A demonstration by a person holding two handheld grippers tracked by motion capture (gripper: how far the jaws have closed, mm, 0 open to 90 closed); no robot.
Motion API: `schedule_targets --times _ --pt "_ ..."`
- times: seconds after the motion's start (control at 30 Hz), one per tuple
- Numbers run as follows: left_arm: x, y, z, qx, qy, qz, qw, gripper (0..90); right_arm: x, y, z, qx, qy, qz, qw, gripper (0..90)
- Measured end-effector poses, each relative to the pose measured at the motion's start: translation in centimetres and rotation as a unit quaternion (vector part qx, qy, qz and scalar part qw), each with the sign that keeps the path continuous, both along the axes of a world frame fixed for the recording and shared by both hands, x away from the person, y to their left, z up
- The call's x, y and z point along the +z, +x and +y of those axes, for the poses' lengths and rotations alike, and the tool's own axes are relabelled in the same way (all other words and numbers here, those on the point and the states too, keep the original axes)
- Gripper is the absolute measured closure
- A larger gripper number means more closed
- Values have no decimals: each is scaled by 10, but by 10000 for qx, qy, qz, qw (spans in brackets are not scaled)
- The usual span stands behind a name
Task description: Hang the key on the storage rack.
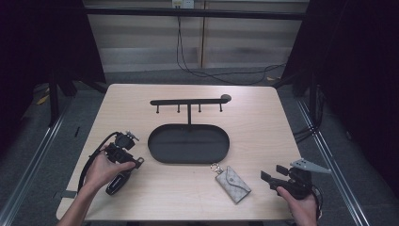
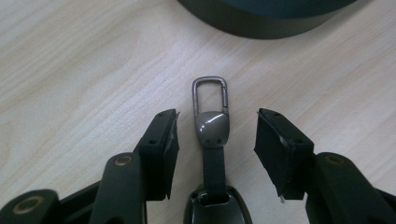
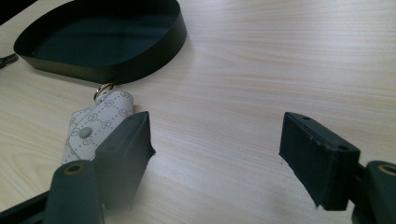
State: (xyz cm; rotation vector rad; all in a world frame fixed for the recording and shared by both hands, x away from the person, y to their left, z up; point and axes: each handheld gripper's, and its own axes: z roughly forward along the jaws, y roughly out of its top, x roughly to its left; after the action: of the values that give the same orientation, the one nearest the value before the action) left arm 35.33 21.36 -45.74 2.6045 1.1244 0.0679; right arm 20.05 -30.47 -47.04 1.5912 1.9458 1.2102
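Black key fob [image 2: 214, 154] between parted fingers [image 2: 161, 149]

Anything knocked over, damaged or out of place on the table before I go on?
Nothing stands out. The hook stand is upright over its tray, hooks bare. The key pouch and the key fob lie flat on the table, the fob between the open left hand-held gripper jaws.

On the worktop [image 1: 254, 117] before me the tray [image 1: 188, 143] sits mid-table, my key pouch [image 1: 232, 183] just right-front of it, what seems a key fob [image 2: 212, 154] between my left claw's [image 2: 215, 140] jaws.
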Motion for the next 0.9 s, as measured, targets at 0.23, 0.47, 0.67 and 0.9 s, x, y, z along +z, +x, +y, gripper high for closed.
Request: schedule_targets --times 0.23,0.47,0.67,0.9 --pt "-5 4 -1 -23 84 91 9999 523 0 1 0 -2 3 -6 10000 251" --pt "-5 8 -3 -118 228 187 9995 574 0 0 0 -6 6 9 10000 251" --pt "-5 11 -11 -125 439 191 9988 650 1 -1 2 6 -40 -41 10000 251" --pt "-8 13 -15 -247 659 276 9971 666 1 0 1 15 -27 -29 10000 249"
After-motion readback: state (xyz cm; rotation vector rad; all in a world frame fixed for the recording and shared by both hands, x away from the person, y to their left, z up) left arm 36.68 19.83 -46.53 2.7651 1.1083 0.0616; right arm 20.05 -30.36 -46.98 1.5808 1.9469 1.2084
